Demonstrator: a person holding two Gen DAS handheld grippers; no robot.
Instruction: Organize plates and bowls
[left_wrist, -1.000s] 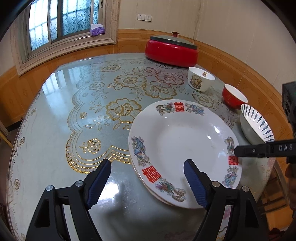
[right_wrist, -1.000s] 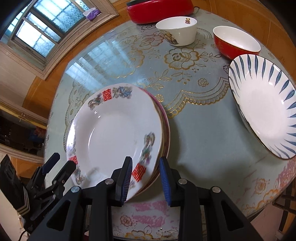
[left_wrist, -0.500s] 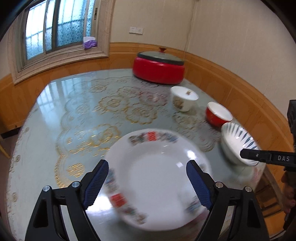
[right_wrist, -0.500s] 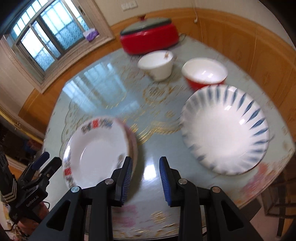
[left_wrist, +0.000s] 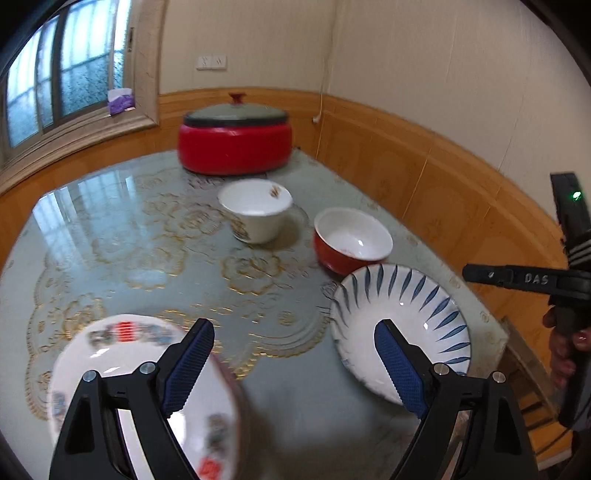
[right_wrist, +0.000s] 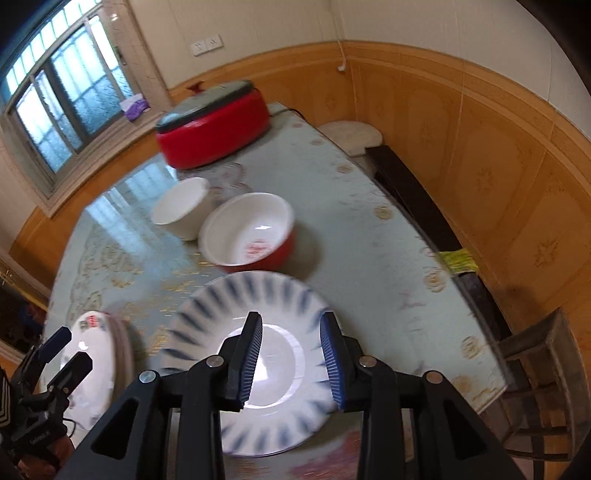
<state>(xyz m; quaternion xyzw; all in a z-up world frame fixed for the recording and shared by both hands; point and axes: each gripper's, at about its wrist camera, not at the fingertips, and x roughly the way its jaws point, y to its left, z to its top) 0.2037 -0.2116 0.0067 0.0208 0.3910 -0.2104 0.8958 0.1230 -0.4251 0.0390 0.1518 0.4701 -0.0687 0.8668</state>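
Observation:
A stack of white plates with red characters (left_wrist: 125, 354) (right_wrist: 96, 365) lies at the table's near left. A blue-striped white bowl (left_wrist: 406, 314) (right_wrist: 236, 314) sits at the near right. Behind it stand a red bowl (left_wrist: 351, 240) (right_wrist: 255, 232) and a white cup-shaped bowl (left_wrist: 256, 210) (right_wrist: 181, 206). My left gripper (left_wrist: 291, 362) is open and empty, above the gap between the plates and the striped bowl. My right gripper (right_wrist: 291, 362) is open and empty, hovering over the striped bowl; it also shows in the left wrist view (left_wrist: 517, 277).
A red lidded electric pot (left_wrist: 234, 142) (right_wrist: 214, 125) stands at the back of the glass-topped table (left_wrist: 110, 229). Wood-panelled walls close in on the right. A stool (right_wrist: 351, 134) and dark bench (right_wrist: 413, 195) sit beside the table's right edge.
Both grippers swung right, away from the plate stack and toward the bowls. The right gripper's jaws have widened and it now hovers over the striped bowl.

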